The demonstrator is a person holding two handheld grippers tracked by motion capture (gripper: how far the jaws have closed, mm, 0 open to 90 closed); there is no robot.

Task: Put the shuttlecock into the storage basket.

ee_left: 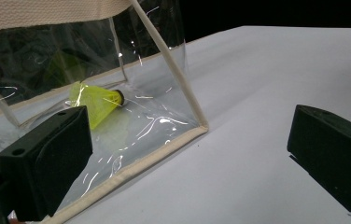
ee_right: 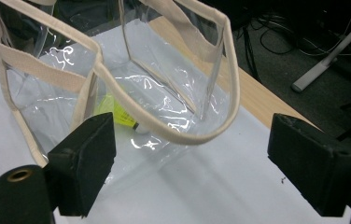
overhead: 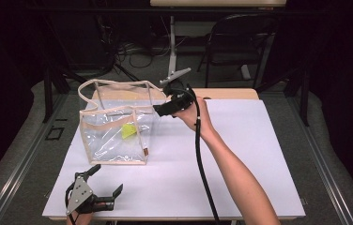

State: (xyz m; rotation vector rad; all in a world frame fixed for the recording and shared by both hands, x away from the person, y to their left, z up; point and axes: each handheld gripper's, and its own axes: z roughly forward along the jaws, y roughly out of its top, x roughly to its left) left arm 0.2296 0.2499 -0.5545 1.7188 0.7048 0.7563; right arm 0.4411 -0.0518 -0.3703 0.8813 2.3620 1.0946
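A clear plastic tote bag with beige trim and handles stands upright on the white board, left of centre. A yellow-green shuttlecock lies on its bottom, and shows through the wall in the left gripper view and the right gripper view. My right gripper hovers at the bag's upper right rim, open, with nothing between its jaws; its camera looks down at the bag and one handle. My left gripper rests open near the board's front left corner, facing the bag's near corner.
The right gripper's black cable trails across the middle of the board to the front edge. A strip of wooden tabletop shows behind the board. Beyond it stand a black chair and a white desk leg, with cables on the floor.
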